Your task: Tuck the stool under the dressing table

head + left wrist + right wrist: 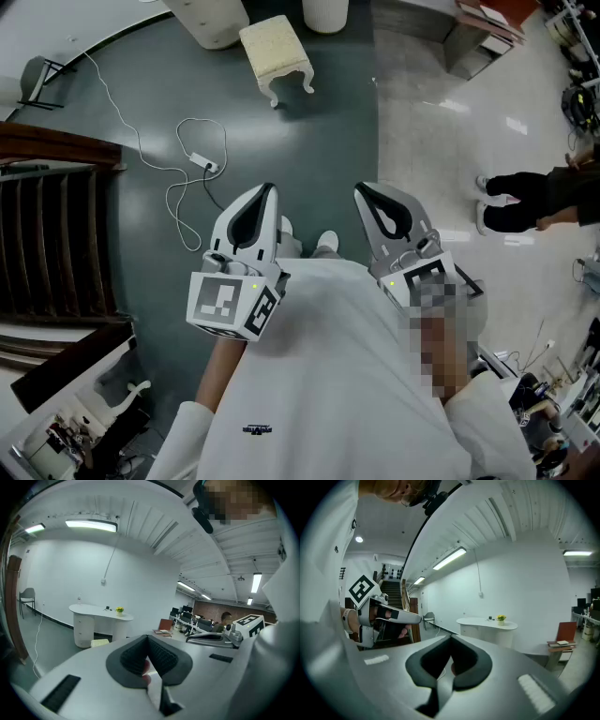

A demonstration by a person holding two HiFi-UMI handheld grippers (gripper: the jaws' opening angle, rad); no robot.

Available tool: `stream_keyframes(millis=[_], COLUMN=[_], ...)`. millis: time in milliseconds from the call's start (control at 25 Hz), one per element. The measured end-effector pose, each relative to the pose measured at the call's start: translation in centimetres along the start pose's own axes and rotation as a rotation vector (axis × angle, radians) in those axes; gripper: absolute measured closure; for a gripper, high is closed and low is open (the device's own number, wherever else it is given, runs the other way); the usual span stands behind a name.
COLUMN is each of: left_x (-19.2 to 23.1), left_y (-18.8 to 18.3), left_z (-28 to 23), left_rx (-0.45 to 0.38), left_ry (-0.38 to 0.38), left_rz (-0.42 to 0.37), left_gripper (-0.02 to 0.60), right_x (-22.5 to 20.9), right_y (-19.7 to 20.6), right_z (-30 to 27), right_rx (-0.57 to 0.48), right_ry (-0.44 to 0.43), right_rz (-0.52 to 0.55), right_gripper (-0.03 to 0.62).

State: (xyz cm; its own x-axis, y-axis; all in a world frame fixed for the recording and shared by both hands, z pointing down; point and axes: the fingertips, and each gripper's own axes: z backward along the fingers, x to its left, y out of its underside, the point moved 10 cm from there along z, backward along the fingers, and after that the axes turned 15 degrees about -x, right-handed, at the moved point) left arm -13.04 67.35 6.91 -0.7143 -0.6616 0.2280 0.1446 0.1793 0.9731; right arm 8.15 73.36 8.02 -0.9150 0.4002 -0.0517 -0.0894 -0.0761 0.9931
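Head view, looking steeply down. The left gripper [267, 189] and right gripper [362, 191] are held side by side at waist height, over the front of a white shirt [337, 375], both pointing away from the wearer. In each gripper view the jaw tips meet with nothing between them: both tools are fully closed and empty.

The stool [275, 49], with a cream cushion and curved white legs, stands on the grey floor [309, 150] well ahead of the grippers. It sits just in front of the white dressing table [214, 19] and not under the top. A pot of yellow flowers [119, 610] stands on the table.

A white cable [141, 150] runs across the floor to a power strip [205, 164]. A dark wooden stair [52, 234] is at the left. A bystander [534, 199] in dark trousers and white shoes stands on the glossy floor at the right.

Markings: the cube [230, 305] on the left gripper carries black-and-white square markers, no letters. A small dark print [256, 429] on the shirt is too small to read.
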Motion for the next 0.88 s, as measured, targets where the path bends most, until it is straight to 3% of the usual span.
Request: stream_keyframes(millis=[200, 480, 880], left_x=[-1.6, -3.5, -5.0], left_y=[0.5, 1.7, 2.1], left_z=[0.9, 0.4, -2.0], left_rx=[-0.009, 0.035, 0.049], left_ry=[-0.007, 0.024, 0.063], left_rz=[0.041, 0.047, 0.037], left_gripper=[0.58, 0.58, 0.58], right_x=[0.1, -1.2, -3.6], right_y=[0.7, 1.3, 1.7], right_z=[1.7, 5.4, 7.7], right_rx=[0.006, -0.048, -0.056], right_ry=[-0.007, 0.052, 0.12], right_rz=[0.025, -0.042, -0.039], right_gripper=[0.595, 0.595, 0.595])
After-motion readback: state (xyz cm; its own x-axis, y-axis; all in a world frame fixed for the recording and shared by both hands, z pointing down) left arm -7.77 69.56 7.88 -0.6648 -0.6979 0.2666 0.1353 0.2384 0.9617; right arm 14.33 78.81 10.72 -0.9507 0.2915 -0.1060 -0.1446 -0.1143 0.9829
